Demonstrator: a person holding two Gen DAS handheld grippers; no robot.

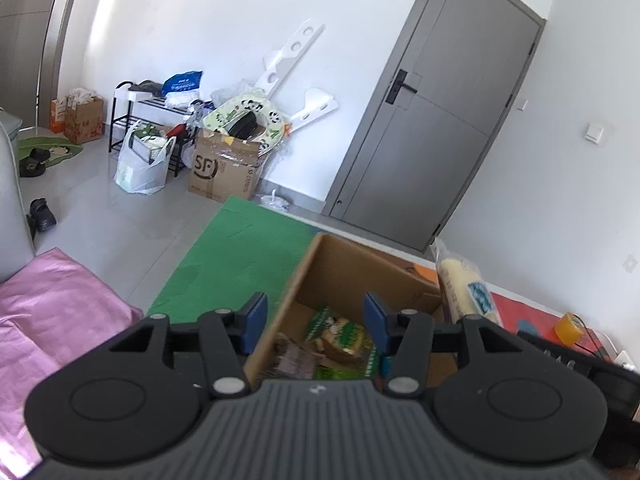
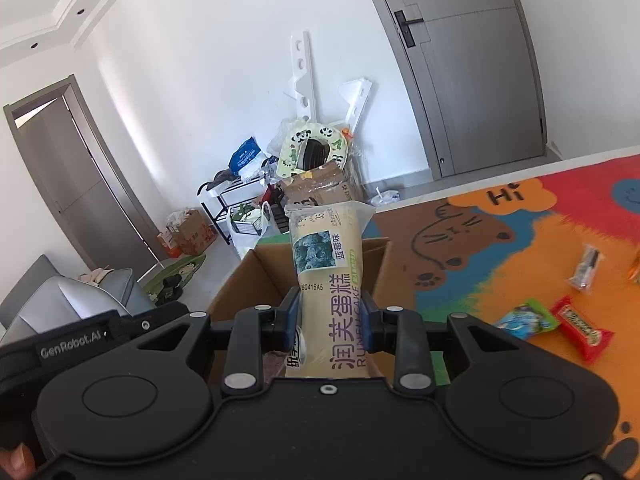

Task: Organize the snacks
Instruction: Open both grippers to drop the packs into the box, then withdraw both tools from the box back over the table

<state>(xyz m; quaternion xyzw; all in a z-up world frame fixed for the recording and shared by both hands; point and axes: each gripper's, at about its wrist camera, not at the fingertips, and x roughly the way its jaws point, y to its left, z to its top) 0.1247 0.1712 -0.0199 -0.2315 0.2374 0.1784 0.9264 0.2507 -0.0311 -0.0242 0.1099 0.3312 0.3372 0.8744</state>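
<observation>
Snacks (image 2: pixel 554 322) lie scattered on a colourful cartoon floor mat (image 2: pixel 500 272). Cardboard box (image 1: pixel 344 268) holds green packets (image 1: pixel 340 332). Left claw (image 1: pixel 316 322) apart, empty, over box; right claw (image 2: pixel 332 320) clamped on cake packet (image 2: pixel 326 264).

A long cream cake packet (image 2: pixel 328 280) with a blue picture label and purple lettering stands on end just in front of an open brown cardboard box (image 2: pixel 240 284), its clear crimped top uppermost. Inside the box, a green snack bag (image 1: pixel 340 332) lies tilted on a heap of other wrappers, too jumbled to tell apart. Out on the colourful cartoon play mat (image 2: pixel 500 248), a green-and-blue pouch (image 2: pixel 526 318) lies just beside a red sachet (image 2: pixel 580 330), with a clear-wrapped dark bar (image 2: pixel 586 266) well apart beyond them.
</observation>
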